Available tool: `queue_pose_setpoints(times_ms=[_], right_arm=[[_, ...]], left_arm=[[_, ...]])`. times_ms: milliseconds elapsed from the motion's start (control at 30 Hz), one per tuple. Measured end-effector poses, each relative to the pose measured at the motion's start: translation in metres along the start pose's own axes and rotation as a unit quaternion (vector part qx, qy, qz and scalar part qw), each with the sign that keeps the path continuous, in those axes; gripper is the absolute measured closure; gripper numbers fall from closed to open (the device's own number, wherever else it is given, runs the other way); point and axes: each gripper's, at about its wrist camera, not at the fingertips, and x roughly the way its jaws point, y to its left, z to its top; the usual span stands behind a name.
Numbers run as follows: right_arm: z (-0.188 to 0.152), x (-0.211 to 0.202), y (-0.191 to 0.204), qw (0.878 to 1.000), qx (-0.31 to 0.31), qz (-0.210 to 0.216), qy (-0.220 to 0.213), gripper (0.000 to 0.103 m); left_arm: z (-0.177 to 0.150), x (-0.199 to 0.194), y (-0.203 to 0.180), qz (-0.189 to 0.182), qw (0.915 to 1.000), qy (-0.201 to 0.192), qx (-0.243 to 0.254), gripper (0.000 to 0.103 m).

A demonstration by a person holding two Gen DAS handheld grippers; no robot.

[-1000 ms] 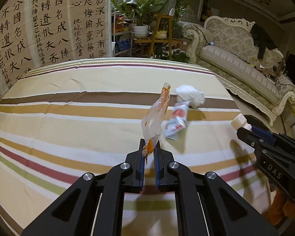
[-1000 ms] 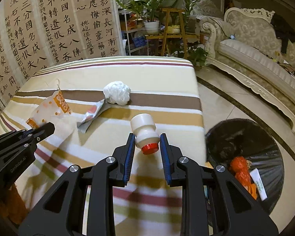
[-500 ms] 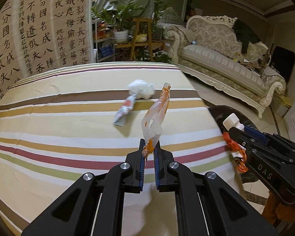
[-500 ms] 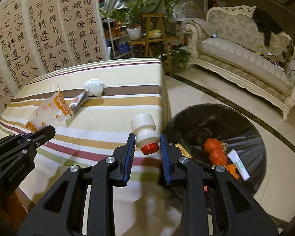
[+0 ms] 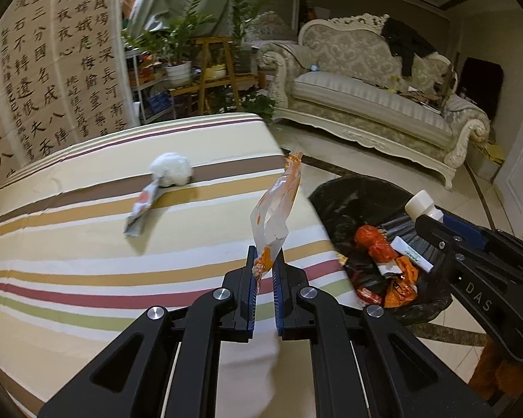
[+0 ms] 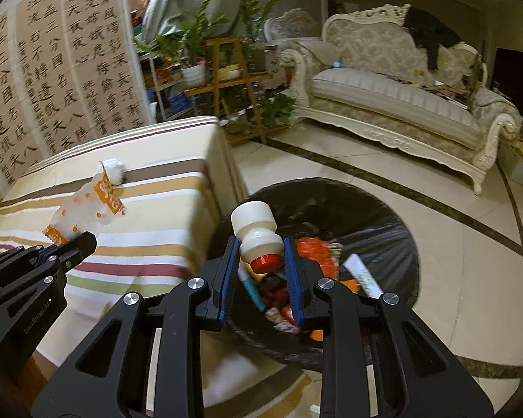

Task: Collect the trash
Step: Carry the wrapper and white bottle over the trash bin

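Note:
My left gripper is shut on a clear and orange plastic wrapper that stands up from its pads, above the table's right edge. My right gripper is shut on a small white bottle with a red cap, held over the black-lined trash bin. The bin holds orange and white litter. The wrapper and left gripper show at the left of the right wrist view. A white crumpled tissue and a flat foil packet lie on the striped tablecloth.
The bin stands on the tiled floor just right of the table. A cream sofa with clutter runs along the far right. A wooden plant stand with potted plants and a calligraphy wall hanging are behind the table.
Both grippers swung to the right with their loads, off the middle of the table toward the bin. The bottle now hangs over the bin; the wrapper is at the table's edge.

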Motion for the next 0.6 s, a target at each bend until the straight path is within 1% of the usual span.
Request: queue_pose_setpoints(times_ms=[233, 600], right_arm=[[0.000, 0.005, -0.034, 0.999, 0.026, -0.027, -0.002, 0.078], [-0.002, 0.029, -0.066, 0.997, 0.055, -0.047, 0.012, 0.078]], left_arm=[[0.006, 0.013, -0.032, -0.010, 0.9996, 0.000, 0.028, 0.094], [0.013, 0.041, -0.071, -0.013, 0.9982, 0.013, 0.057, 0.094]])
